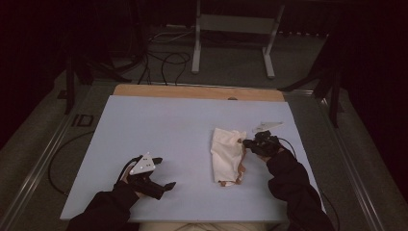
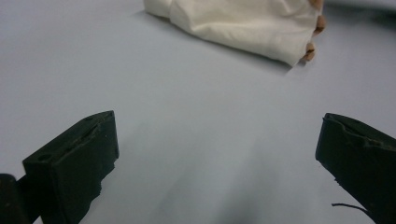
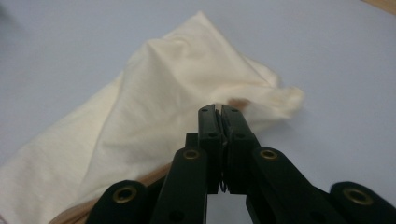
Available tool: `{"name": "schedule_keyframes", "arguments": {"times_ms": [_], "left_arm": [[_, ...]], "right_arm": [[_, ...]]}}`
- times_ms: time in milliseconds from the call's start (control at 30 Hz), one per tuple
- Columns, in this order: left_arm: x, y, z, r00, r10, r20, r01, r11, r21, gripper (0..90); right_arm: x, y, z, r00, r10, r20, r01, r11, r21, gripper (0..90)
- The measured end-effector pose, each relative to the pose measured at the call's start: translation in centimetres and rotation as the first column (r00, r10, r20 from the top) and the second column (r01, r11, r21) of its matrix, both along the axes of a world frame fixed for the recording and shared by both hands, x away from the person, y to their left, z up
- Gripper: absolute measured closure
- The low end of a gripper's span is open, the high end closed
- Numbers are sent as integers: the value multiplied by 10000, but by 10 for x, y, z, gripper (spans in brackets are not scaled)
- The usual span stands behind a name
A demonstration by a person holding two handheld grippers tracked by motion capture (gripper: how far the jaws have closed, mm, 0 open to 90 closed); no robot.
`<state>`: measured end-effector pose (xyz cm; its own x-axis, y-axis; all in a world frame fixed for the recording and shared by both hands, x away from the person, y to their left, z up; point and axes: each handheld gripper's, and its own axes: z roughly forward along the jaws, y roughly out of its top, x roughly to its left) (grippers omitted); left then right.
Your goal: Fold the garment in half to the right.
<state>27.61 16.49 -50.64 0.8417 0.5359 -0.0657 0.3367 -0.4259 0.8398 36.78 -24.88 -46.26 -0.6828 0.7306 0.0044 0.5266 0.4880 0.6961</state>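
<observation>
Fingers (image 3: 219, 112) pinching one cream cloth (image 3: 154, 107); two grippers.

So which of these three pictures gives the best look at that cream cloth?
The high view: it shows the whole cream cloth lying folded on the blue table, brown trim along its near edge. The right gripper view is closer, with the right gripper shut at its edge, but crops it. The left gripper view catches one end beyond the open left gripper.
</observation>
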Motion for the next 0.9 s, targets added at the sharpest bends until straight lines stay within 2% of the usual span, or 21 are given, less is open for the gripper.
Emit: {"name": "schedule_keyframes", "arguments": {"times_ms": [33,200,300,433,533,600,767,900], "left_arm": [[-1,2,-1,10000,44,-26,-44,10000,-83,4],[-2,5,-3,9999,149,-28,-150,9998,-89,5],[-4,8,-4,9996,289,-32,-290,9995,-139,4],[-4,10,-4,9994,341,8,-340,9993,-171,5],[-5,12,-4,9994,354,19,-354,9991,-220,5],[-5,12,-4,9991,415,15,-415,9989,-214,5],[-5,14,-5,9991,427,20,-426,9988,-252,5],[-5,14,-6,9989,475,3,-475,9986,-237,5]], "right_arm": [[-3,-7,-1,9997,-240,48,239,9997,87,895],[-12,-16,-4,9985,-525,127,523,9986,123,896],[-21,-20,-6,9977,-639,230,641,9979,-120,900],[-26,-24,-11,9957,-855,347,863,9960,-246,900],[-27,-30,-17,9937,-1090,247,1094,9939,-141,900],[-27,-33,-23,9925,-1213,143,1217,9923,-241,900],[-27,-40,-38,9899,-1368,-374,1364,9906,-143,900],[-26,-42,-36,9891,-1429,-345,1428,9897,-57,892]]}}
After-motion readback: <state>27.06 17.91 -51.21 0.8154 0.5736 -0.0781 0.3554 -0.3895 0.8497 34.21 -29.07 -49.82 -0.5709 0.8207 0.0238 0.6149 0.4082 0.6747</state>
